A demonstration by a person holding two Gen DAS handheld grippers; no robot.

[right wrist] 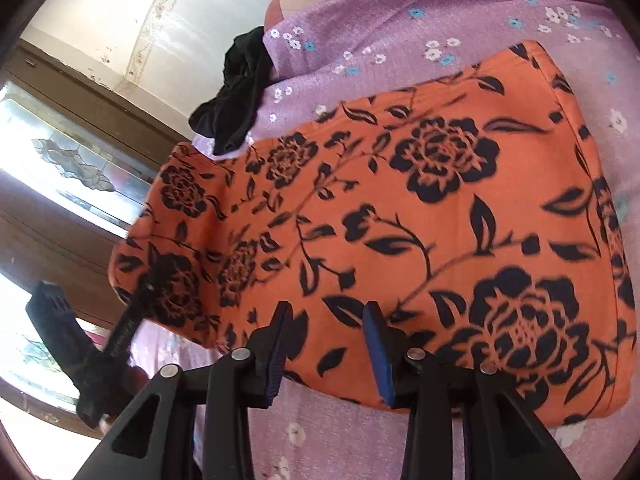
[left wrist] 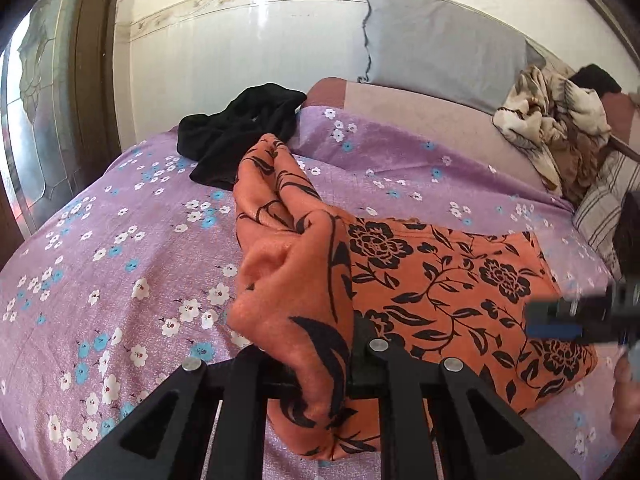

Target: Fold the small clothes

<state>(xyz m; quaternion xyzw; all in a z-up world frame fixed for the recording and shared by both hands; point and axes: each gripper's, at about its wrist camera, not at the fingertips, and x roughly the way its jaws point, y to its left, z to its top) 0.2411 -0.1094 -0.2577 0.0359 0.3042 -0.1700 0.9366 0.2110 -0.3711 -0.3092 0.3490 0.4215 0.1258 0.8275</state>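
An orange garment with a black flower print [left wrist: 452,280] lies on the purple flowered bedspread [left wrist: 120,240]. My left gripper [left wrist: 320,376] is shut on the garment's left end and lifts it into a bunched fold [left wrist: 288,240]. In the right wrist view the same garment [right wrist: 400,208] spreads flat, with its left end raised by the left gripper [right wrist: 148,284]. My right gripper [right wrist: 326,344] is open, its blue pads [right wrist: 380,356] just over the garment's near edge, holding nothing. It shows blurred in the left wrist view [left wrist: 576,312].
A black garment [left wrist: 240,132] lies crumpled at the bed's far edge; it also shows in the right wrist view [right wrist: 236,92]. A grey pillow [left wrist: 440,40], a patterned blanket heap [left wrist: 552,128] and a striped pillow [left wrist: 604,200] sit at the back right. A door with glass panels [left wrist: 40,120] stands left.
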